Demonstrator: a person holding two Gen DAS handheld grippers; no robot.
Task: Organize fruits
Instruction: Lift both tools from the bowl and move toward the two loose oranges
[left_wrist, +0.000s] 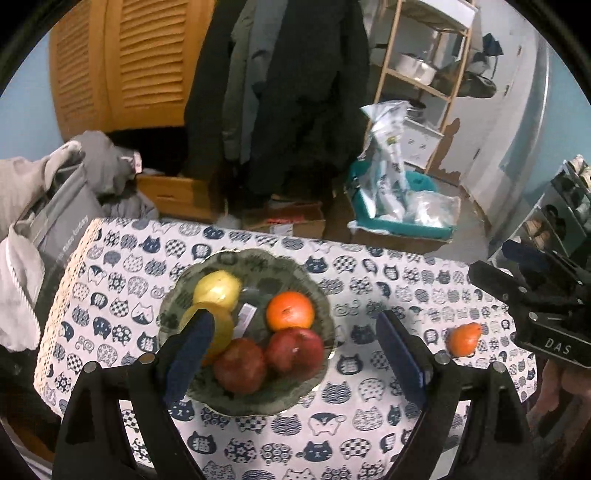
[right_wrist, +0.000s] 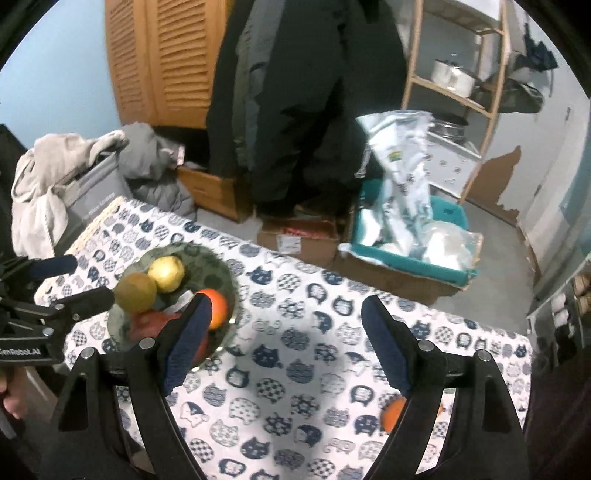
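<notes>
A grey-green bowl (left_wrist: 258, 254) (right_wrist: 207, 254) stands on the cat-print tablecloth (left_wrist: 369, 406). It holds two yellow fruits (left_wrist: 218, 290), an orange (left_wrist: 290, 310) (right_wrist: 218, 308) and two red apples (left_wrist: 240, 365). A small orange fruit (left_wrist: 463, 339) lies alone on the cloth to the right of the bowl. In the right wrist view this small orange fruit (right_wrist: 391, 411) is half hidden behind the right finger. My left gripper (left_wrist: 293, 317) hangs open above the bowl, holding nothing. My right gripper (right_wrist: 286, 308) is open and empty over bare cloth between the bowl and the small fruit.
Behind the table, cardboard boxes (right_wrist: 295, 236) and a teal bin (right_wrist: 406, 258) of plastic bags sit on the floor. Dark coats (left_wrist: 295, 92) hang there, beside a wooden shelf (left_wrist: 417, 81). A grey hamper with clothes (left_wrist: 55, 206) stands at the table's left end.
</notes>
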